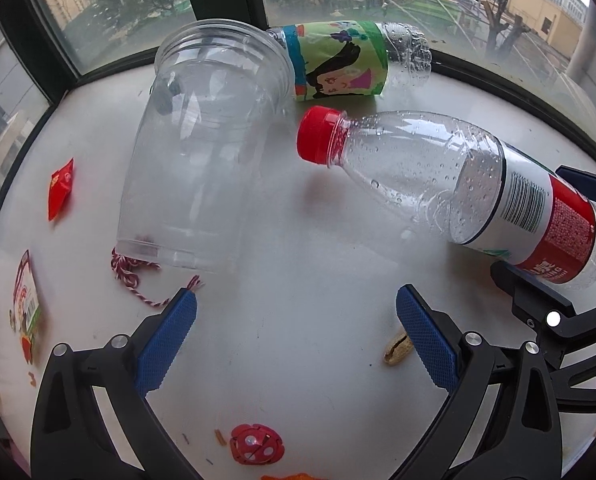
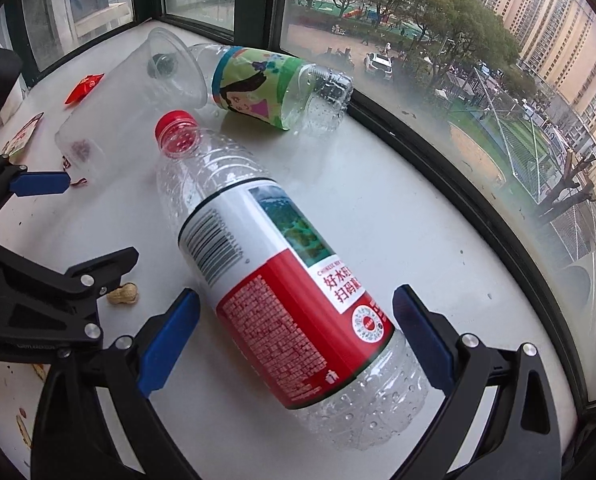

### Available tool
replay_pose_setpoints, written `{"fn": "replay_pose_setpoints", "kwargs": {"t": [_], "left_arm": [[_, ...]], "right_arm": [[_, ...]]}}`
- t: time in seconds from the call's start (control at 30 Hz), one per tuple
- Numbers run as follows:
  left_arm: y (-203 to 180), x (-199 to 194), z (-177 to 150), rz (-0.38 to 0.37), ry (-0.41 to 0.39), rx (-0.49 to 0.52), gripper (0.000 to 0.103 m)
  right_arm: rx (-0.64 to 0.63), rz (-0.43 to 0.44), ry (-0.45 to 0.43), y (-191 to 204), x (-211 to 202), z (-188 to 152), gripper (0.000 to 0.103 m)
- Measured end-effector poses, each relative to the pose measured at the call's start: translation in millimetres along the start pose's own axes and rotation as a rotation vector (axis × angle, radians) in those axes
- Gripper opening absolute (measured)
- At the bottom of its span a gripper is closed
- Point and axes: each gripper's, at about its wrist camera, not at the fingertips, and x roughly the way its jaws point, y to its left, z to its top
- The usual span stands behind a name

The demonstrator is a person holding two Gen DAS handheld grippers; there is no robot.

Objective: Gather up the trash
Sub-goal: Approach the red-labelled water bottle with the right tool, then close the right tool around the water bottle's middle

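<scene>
Step in hand: grabbing the red-capped bottle (image 2: 273, 280), lying on the white sill; right gripper (image 2: 295, 332) spread wide, straddling its labelled body, not yet clamped. Next: squeeze gently, thin crinkly plastic, round, may roll. Left gripper (image 1: 295, 340) released, empty, near the clear smooth cup (image 1: 205, 148).

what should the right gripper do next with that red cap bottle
Probably close on it. The right gripper is open with the red-capped bottle's labelled body lying between its fingers on the white sill, apparently not yet gripped. The left gripper is open over bare sill, so it is not helping.
</scene>
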Motion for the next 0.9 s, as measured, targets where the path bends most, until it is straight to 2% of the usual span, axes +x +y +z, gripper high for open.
{"fn": "replay_pose_setpoints", "kwargs": {"t": [0.2,0.37,0.4,0.5,0.57,0.67,0.9], "left_arm": [[-3.0,7.9,-0.7,0.016,-0.003,0.018,0.097],[-0.7,9.4,-0.4,-0.005,-0.026,0.036,0.096],[-0.8,9.0,-0.2,-0.012,-0.029,0.040,0.095],[-1.5,6.3,-0.9,-0.052,-0.044,0.049,0.081],[-4.0,4.7,-1.3,-0.088,-0.049,0.060,0.065],[-6.2,0.5,-4.6,-0.120,-0.045,0.070,0.052],[-1.1,-22.4,-15.0,-0.137,-0.067,0.077,0.050]], "right_arm": [[0.028,0.010,0.009,0.3,4.3,-4.2,0.094],[0.033,0.012,-0.004,0.6,3.4,-5.5,0.094],[0.029,0.010,-0.009,1.3,2.5,-5.7,0.089],[0.010,0.022,-0.013,7.1,-0.6,-5.7,0.077],[0.007,0.027,-0.009,9.5,-1.6,-5.1,0.073],[0.012,0.035,-0.006,12.2,-6.7,-7.5,0.070],[0.067,0.051,-0.017,16.0,-25.7,-11.9,0.066]]}}
